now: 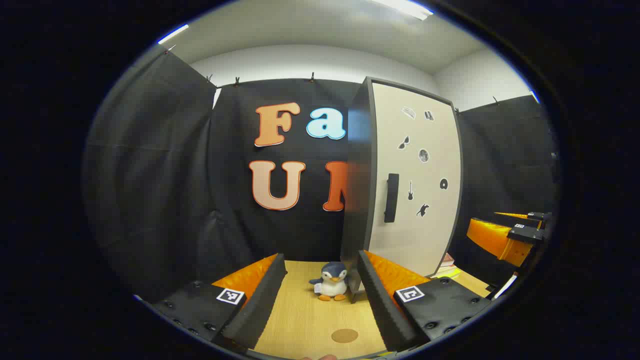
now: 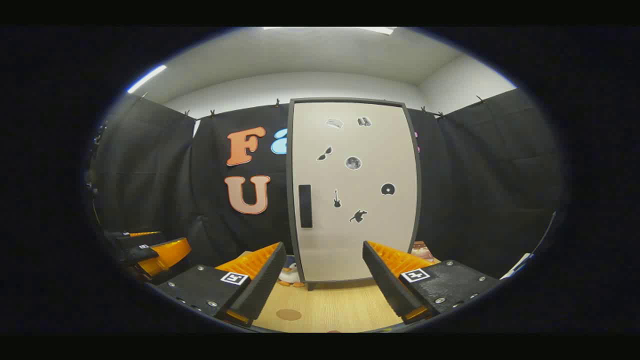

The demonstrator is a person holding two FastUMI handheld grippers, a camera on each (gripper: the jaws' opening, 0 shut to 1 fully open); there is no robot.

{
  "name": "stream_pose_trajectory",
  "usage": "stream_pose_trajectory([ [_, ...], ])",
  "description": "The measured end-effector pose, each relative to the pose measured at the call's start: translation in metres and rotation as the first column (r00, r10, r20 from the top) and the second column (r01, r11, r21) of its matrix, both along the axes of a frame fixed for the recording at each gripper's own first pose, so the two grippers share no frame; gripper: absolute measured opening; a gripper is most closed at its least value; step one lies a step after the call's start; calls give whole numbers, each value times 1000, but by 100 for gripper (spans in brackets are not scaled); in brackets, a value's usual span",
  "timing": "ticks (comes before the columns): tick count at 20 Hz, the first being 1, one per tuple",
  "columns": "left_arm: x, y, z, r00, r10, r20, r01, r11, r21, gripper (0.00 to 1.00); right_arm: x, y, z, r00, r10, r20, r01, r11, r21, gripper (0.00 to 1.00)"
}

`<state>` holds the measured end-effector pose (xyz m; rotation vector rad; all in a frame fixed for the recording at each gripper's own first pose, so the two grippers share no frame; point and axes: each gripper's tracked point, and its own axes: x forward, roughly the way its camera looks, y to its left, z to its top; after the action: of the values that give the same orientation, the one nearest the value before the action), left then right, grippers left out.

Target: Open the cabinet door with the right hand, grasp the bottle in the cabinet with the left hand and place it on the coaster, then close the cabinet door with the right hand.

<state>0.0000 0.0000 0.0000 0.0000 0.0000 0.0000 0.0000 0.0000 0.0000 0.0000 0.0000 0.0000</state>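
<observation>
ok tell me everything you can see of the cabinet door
The cabinet door is a tall, cream-coloured panel in a dark frame, smooth like painted board. It is shut and upright. A dark vertical handle sits near its left edge at mid height, and small dark stickers are scattered over its face. The cabinet stands on the wooden table. Nothing touches the door; both tongs are apart from it.

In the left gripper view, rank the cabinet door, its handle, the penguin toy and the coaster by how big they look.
1. Cabinet door, by far the largest.
2. Handle and penguin toy: close in apparent size, the handle taller and narrower, so unranked.
3. Coaster, smallest, though it lies nearest the camera and appears flattened.
</observation>
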Motion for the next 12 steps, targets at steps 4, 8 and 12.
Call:
stream_pose_trajectory([
  [4, 2, -5, -1, 1000, -10, -6, 10, 1000, 12, 94, 3, 2, 1, 1000, 8, -2, -8, 1000, 11, 95],
  [8, 7, -1, 5, 1000, -2, 11, 2, 1000, 14, 94, 8, 7, 0, 1000, 11, -5, -11, 1000, -3, 95],
  [12, 13, 2, 0, 1000, 0, -3, 0, 1000, 5, 94, 14, 11, 2, 1000, 18, -1, -18, 1000, -4, 95],
])
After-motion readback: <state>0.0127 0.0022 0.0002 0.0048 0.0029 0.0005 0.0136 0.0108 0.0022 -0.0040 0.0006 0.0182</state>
